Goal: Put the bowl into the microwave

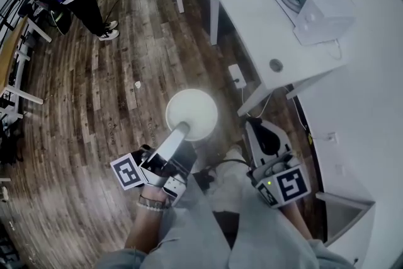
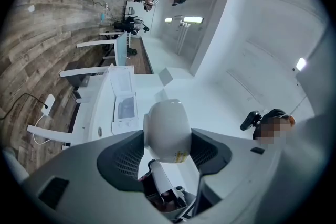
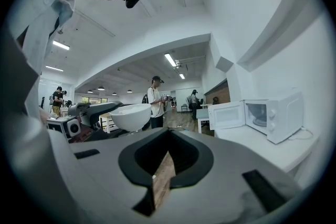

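Bowl (image 1: 194, 111) round, plain white, glossy; rim clamped in left tongs (image 1: 180, 130).

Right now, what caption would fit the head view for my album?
Left gripper holds a white bowl above the wooden floor, open microwave waiting on the white table.

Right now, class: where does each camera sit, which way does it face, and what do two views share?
Head view: on the person's head, steeply down at floor, bowl, microwave; sleeves, left claw, right claw show.
Left gripper view: rides the left claw, along jaws shut on the bowl.
Right gripper view: rides the shut right claw, facing the open microwave.
All three share the bowl.
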### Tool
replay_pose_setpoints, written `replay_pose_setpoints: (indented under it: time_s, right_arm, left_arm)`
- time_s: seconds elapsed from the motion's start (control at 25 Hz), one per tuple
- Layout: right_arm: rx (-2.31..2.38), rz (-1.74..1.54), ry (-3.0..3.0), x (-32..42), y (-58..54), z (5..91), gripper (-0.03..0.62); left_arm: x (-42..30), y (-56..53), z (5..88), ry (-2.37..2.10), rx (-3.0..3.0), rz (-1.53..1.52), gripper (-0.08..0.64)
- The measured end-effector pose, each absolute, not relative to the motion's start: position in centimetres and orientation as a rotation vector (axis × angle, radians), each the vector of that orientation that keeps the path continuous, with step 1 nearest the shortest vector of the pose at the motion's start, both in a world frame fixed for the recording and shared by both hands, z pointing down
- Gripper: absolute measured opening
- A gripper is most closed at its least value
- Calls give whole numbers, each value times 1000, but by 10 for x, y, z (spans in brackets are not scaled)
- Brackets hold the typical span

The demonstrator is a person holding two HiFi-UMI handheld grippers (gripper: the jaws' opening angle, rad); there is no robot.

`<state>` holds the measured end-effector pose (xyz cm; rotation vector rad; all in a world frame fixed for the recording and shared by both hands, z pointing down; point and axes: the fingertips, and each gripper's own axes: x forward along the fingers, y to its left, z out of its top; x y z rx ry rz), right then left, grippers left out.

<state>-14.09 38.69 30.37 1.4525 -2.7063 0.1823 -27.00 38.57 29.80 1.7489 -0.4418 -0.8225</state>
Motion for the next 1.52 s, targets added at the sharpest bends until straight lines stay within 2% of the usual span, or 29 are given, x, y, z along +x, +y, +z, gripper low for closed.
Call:
replay_pose_setpoints:
  time_s: [0.4, 1.52]
  right_arm:
    - [1378, 200, -2723, -136, 340, 316, 2]
    - [1226, 177, -2775, -83, 95, 316, 2]
  left_arm:
    - [-271, 346, 304, -487, 1704, -903, 245]
    - [-216, 128, 299, -600, 1697, -979, 245]
